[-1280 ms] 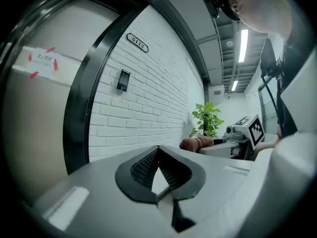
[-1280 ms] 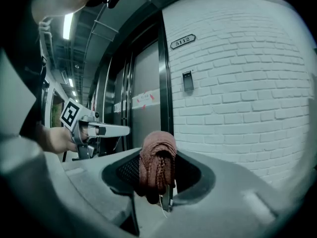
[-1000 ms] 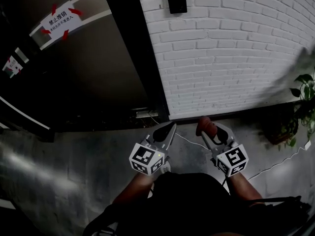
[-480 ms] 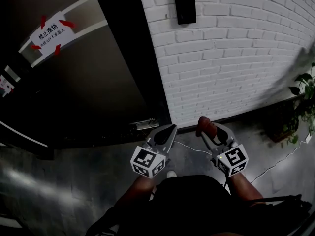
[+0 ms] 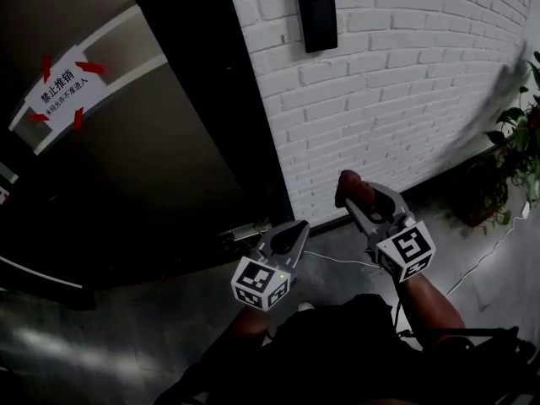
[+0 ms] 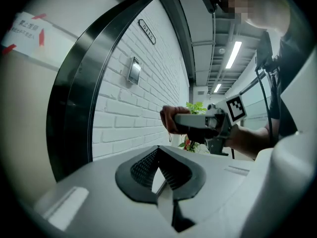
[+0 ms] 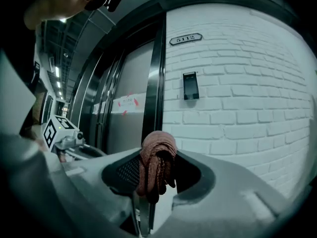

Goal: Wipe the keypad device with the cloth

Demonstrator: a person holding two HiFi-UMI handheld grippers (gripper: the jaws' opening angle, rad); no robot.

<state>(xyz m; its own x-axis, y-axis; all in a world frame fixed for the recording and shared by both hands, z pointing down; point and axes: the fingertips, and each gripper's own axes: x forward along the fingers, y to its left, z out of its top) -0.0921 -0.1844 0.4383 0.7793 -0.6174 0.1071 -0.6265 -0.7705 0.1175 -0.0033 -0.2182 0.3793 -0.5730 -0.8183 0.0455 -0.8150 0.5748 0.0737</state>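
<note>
The black keypad device [image 5: 316,13] is fixed high on the white brick wall [image 5: 405,83]; it also shows as the keypad device [image 7: 190,86] and, small, as the keypad device [image 6: 133,70]. My right gripper [image 5: 348,194] is shut on a bunched reddish-brown cloth [image 5: 353,189], and the cloth [image 7: 155,163] bulges up between its jaws. It hangs well below the keypad and apart from the wall. My left gripper [image 5: 293,233] is shut and holds nothing, lower and to the left, near the dark door frame.
A dark door [image 5: 126,167] with a white notice taped in red [image 5: 61,84] fills the left. A potted plant [image 5: 515,154] stands at the right by the wall's foot. A white cable [image 5: 337,258] runs along the grey floor.
The head view has tilted up, so the whole keypad now shows. My right gripper has risen with the cloth toward the wall. The left gripper has moved only slightly.
</note>
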